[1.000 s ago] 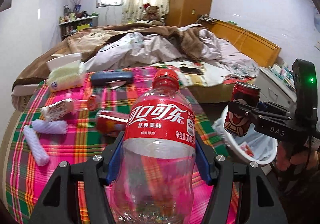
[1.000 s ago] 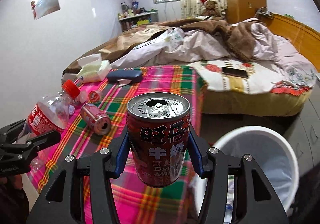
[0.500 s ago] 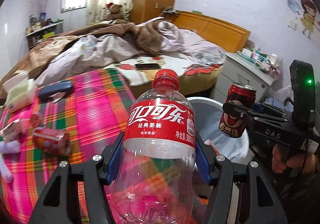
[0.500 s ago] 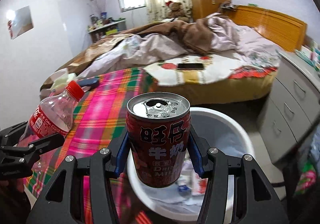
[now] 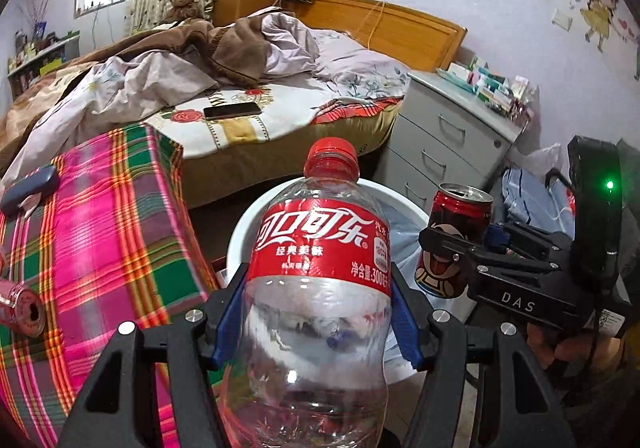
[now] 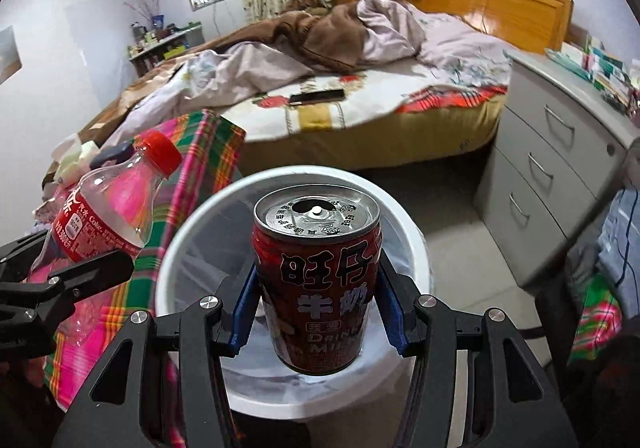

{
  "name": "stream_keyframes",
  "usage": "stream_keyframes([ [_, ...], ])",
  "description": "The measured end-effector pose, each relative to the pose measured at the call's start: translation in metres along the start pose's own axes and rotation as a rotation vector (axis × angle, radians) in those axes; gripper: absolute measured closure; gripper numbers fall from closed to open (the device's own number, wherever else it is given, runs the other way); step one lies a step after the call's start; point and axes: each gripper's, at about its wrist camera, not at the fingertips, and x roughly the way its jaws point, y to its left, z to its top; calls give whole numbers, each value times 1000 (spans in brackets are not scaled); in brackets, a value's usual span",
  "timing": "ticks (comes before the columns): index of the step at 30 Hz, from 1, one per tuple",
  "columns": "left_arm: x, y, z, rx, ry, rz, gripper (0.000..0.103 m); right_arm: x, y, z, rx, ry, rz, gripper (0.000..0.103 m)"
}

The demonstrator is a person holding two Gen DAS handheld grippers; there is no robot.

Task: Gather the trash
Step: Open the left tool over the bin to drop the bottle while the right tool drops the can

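A: Left gripper (image 5: 320,322) is clamping the bottle (image 5: 320,288), blue pads pressing both sides just under the red label. Bottle is clear, looking empty, red cap on.

B: Noting that. Where is the bottle sitting against the bin (image 6: 200,216)?

A: In the left wrist view it is hanging in front of the bin's white rim, table (image 5: 112,232) edge to the left. From the right wrist view the bottle (image 6: 108,216) is tilting, cap towards the bin, over the plaid cloth just beside the rim.

B: Right gripper (image 6: 318,318)?

A: Gripping the can (image 6: 318,284) around its middle, pads touching both sides. Can is standing upright, top opened, and is hanging right over the bin's mouth. A clear liner is showing inside the bin.

B: Seeing the right gripper (image 5: 460,260) from the left side too, with the can (image 5: 456,240) held just beside the bottle. A hand (image 5: 560,340) is wrapping the handle below it.

A: One more can (image 5: 22,308) is lying on its side on the table, well apart from the bin. A dark case (image 5: 30,188) is lying further back. A phone (image 6: 316,97) is resting on the bed (image 6: 360,104).
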Motion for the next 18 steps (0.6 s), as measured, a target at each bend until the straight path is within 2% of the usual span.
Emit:
stream_keyframes([
  [3, 11, -3, 3, -16, 14, -24, 38, 5, -8, 0, 7, 13, -14, 49],
  [11, 32, -11, 2, 5, 47, -8, 37, 18, -16, -4, 8, 49, -31, 49],
  [14, 34, -9, 2, 0, 45, 8, 28, 21, -19, -5, 28, 55, -28, 49],
  [18, 32, -4, 2, -19, 41, 8, 27, 18, -21, -5, 51, 38, -16, 45],
])
